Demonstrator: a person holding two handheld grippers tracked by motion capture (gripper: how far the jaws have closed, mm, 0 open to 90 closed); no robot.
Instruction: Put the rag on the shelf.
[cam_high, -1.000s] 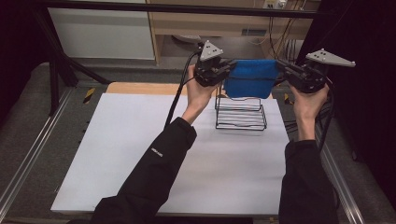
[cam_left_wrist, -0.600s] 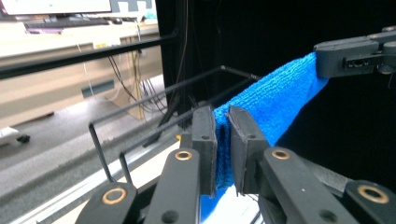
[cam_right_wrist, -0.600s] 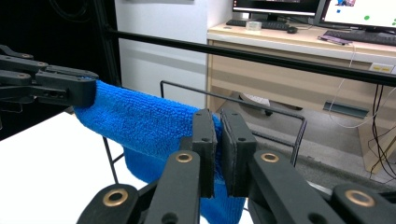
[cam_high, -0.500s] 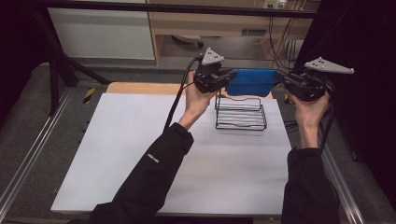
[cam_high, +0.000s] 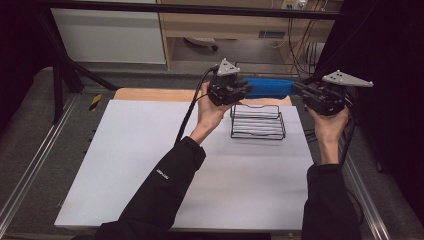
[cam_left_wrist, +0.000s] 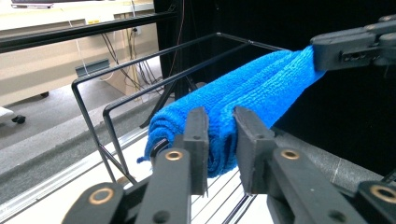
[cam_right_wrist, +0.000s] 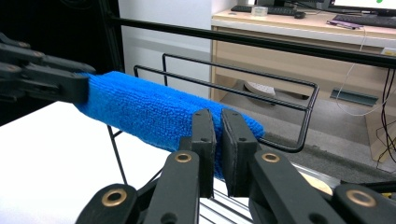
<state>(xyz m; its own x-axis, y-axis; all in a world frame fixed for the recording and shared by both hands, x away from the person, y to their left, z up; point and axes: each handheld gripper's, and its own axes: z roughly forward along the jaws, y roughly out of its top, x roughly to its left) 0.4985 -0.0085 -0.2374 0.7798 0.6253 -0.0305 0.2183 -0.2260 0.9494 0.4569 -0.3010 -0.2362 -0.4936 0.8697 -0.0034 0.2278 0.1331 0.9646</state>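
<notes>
1. A blue towel (cam_high: 267, 87), rolled into a long bundle, hangs in the air between the left tool (cam_high: 240, 91) and the right tool (cam_high: 305, 92), above the back part of the black wire rack (cam_high: 257, 122).
2. The rack stands on the white desk (cam_high: 150, 165), near its far edge, and the towel lies almost level over the top rails of the rack (if it touches a rail I cannot tell).
3. In the left tool view, one end of the towel (cam_left_wrist: 243, 100) sits between the two jaws of the left tool (cam_left_wrist: 220, 140). The jaws have just been opening; the towel bulges between them, and the pads seem to be still against the cloth on both sides.
4. In the same view the far end of the towel goes into the right tool (cam_left_wrist: 327, 51), at the top right.
5. In the right tool view, the jaws of the right tool (cam_right_wrist: 218, 140) are close together, clamped on a thin edge of the towel (cam_right_wrist: 154, 114); a narrow slit stays between them.
6. There the towel runs away to the left, to the left tool (cam_right_wrist: 60, 86), with the rails of the rack (cam_right_wrist: 261, 88) just behind and below it.
7. Each tool is held by a hand of the person, the left hand (cam_high: 212, 112) and the right hand (cam_high: 327, 125), both with dark sleeves.
</notes>
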